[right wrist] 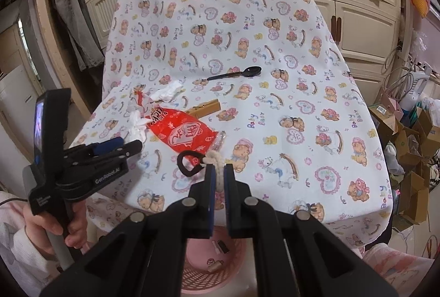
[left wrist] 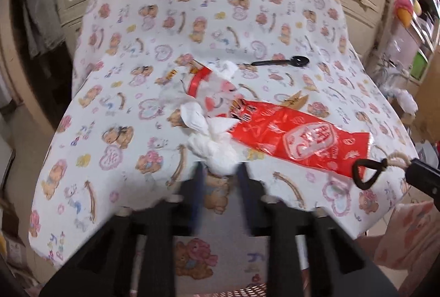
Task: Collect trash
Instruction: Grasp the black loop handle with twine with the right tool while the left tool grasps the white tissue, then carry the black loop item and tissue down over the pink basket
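Observation:
A crumpled white tissue (left wrist: 217,151) lies at the near edge of the table, between the tips of my left gripper (left wrist: 220,173), whose jaws stand open around it. A red snack wrapper (left wrist: 299,137) lies beside it, with more tissue (left wrist: 228,69) and clear plastic behind. My right gripper (right wrist: 218,173) is shut on a beige rope loop (right wrist: 216,159) that carries a black ring (right wrist: 189,162). It holds this above the pink basket (right wrist: 198,269). The left gripper also shows in the right wrist view (right wrist: 132,146), by the tissue (right wrist: 137,129).
A black plastic spoon (left wrist: 280,62) lies farther back on the bear-print tablecloth (left wrist: 247,8). A wooden clothespin (right wrist: 206,108) lies behind the wrapper (right wrist: 184,132). The basket holds a few small items. Cupboards stand behind, cardboard boxes (right wrist: 412,137) at right.

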